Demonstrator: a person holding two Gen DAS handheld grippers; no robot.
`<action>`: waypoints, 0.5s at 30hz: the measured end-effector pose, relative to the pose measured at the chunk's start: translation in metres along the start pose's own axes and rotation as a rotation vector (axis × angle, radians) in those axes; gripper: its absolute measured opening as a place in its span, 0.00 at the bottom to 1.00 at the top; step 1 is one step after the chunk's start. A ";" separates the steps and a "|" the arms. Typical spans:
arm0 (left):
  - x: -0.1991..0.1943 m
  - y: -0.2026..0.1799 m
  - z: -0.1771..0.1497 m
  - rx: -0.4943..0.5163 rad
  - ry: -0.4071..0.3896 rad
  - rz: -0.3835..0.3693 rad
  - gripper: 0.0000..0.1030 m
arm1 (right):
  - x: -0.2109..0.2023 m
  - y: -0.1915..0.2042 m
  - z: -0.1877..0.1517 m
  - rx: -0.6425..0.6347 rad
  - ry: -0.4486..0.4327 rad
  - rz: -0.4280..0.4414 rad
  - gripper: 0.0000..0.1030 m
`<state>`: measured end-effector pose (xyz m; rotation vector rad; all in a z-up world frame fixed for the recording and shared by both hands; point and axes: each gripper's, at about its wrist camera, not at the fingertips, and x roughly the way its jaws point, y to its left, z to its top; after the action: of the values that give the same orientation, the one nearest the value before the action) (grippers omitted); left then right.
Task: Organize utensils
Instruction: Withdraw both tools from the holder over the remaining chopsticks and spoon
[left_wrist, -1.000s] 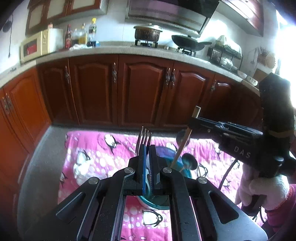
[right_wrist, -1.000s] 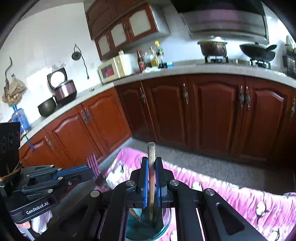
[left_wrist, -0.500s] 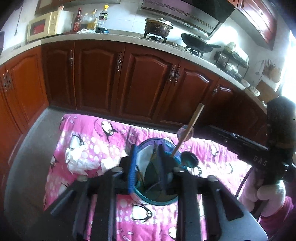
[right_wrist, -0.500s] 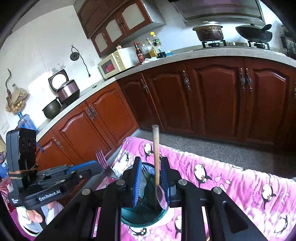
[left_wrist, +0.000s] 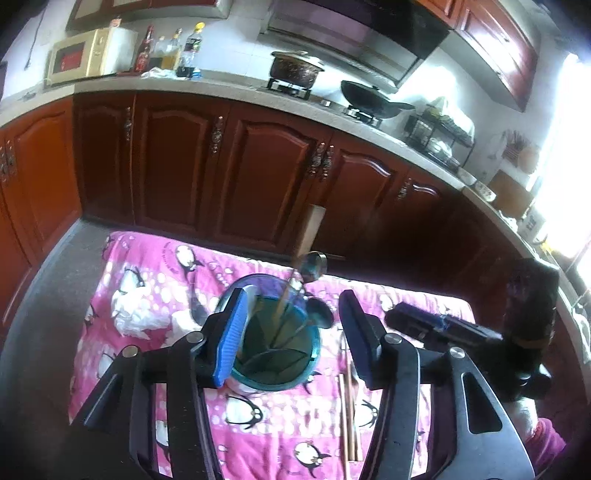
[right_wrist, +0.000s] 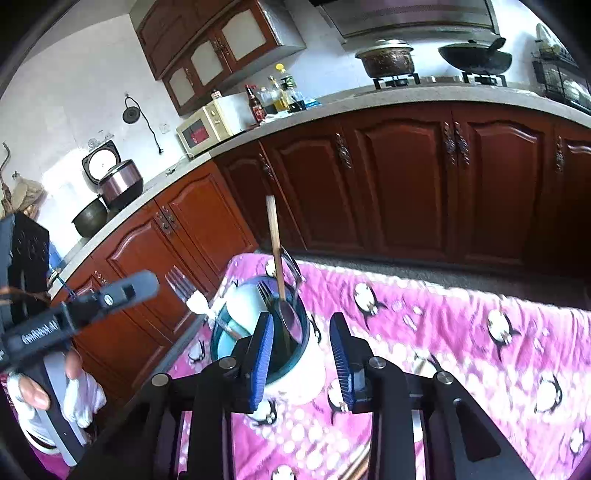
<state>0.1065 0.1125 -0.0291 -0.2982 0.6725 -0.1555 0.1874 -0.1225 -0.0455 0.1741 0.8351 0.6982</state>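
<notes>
Jaws of the left gripper are opening and stand wide apart; the utensil holder shows in the gap between them, but the pads press on nothing. Jaws of the right gripper are also opening, less far, with the white lower wall of the holder showing between them and nothing clamped.

Risks:
- Holder tipping. Both grippers sit close over the rim. A sideways move could hook a pad on the rim or on a handle and pull the holder over.
- Wooden-handled spoon. It stands tall and leaning in the holder, so a passing finger could lever it out.
- Fork. It shows near the left gripper's tip in the right wrist view; whether it rests inside the rim or just outside cannot be told, so it may be loose.
- Tablecloth. A dragged gripper could bunch the soft pink cloth and shift the holder toward the table's near edge.

Pose: both grippers point forward and downward at the holder, the left from the table's left edge, the right beside it. A gloved hand grips the left tool's handle.

Chopsticks lie on the cloth at the holder's right, not yet stowed.
</notes>
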 end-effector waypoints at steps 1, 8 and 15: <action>-0.002 -0.005 0.000 0.007 -0.003 -0.005 0.50 | -0.004 -0.002 -0.003 0.007 -0.001 -0.004 0.30; -0.011 -0.038 -0.003 0.039 -0.011 -0.061 0.60 | -0.035 -0.019 -0.020 0.050 -0.022 -0.052 0.30; -0.003 -0.073 -0.014 0.084 0.029 -0.113 0.62 | -0.074 -0.036 -0.037 0.078 -0.060 -0.106 0.37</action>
<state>0.0921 0.0411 -0.0149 -0.2535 0.6767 -0.2953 0.1438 -0.2011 -0.0386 0.2187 0.8084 0.5584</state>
